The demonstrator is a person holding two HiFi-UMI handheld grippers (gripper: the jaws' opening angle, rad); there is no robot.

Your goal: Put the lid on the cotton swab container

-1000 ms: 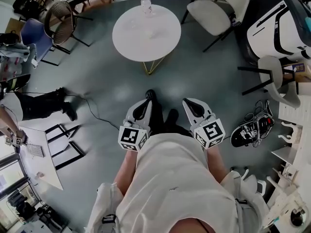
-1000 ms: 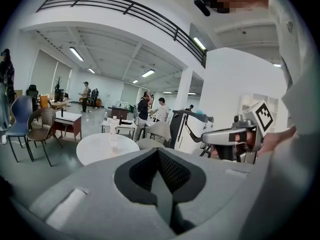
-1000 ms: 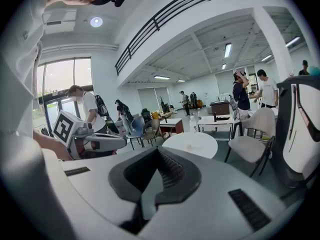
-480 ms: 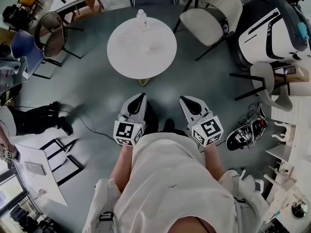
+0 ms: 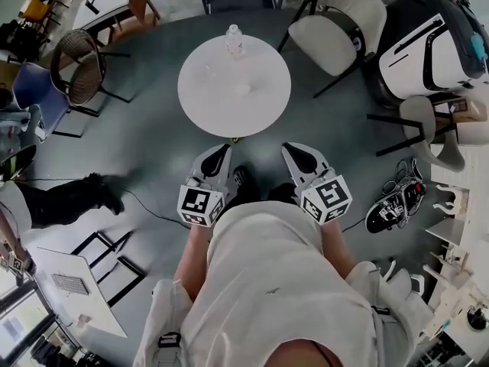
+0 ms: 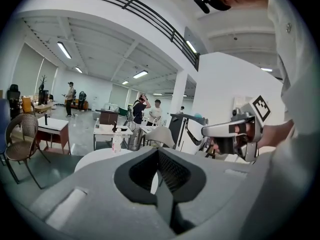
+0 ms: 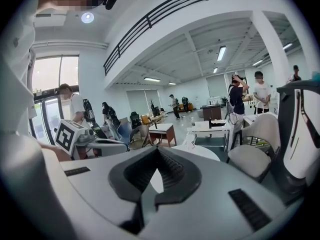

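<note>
A round white table (image 5: 263,102) stands ahead of me on the grey floor. On its far edge is a clear bottle (image 5: 234,38), and a small pale object (image 5: 243,89) lies near the middle, too small to identify. I cannot tell the cotton swab container or its lid apart. My left gripper (image 5: 220,153) and right gripper (image 5: 299,153) are held side by side just short of the table's near edge, both shut and empty. The left gripper view looks over its shut jaws to the table (image 6: 97,158) and bottle (image 6: 117,141).
White chairs (image 5: 336,25) stand right of the table, a wicker chair (image 5: 82,61) and a blue chair (image 5: 34,90) to its left. A cable and a person's dark shoes (image 5: 103,192) lie on the floor at left. Gear (image 5: 393,205) lies on the floor at right.
Both grippers have moved forward with me towards the round table, which now lies closer to their tips. Both stayed shut and empty.
</note>
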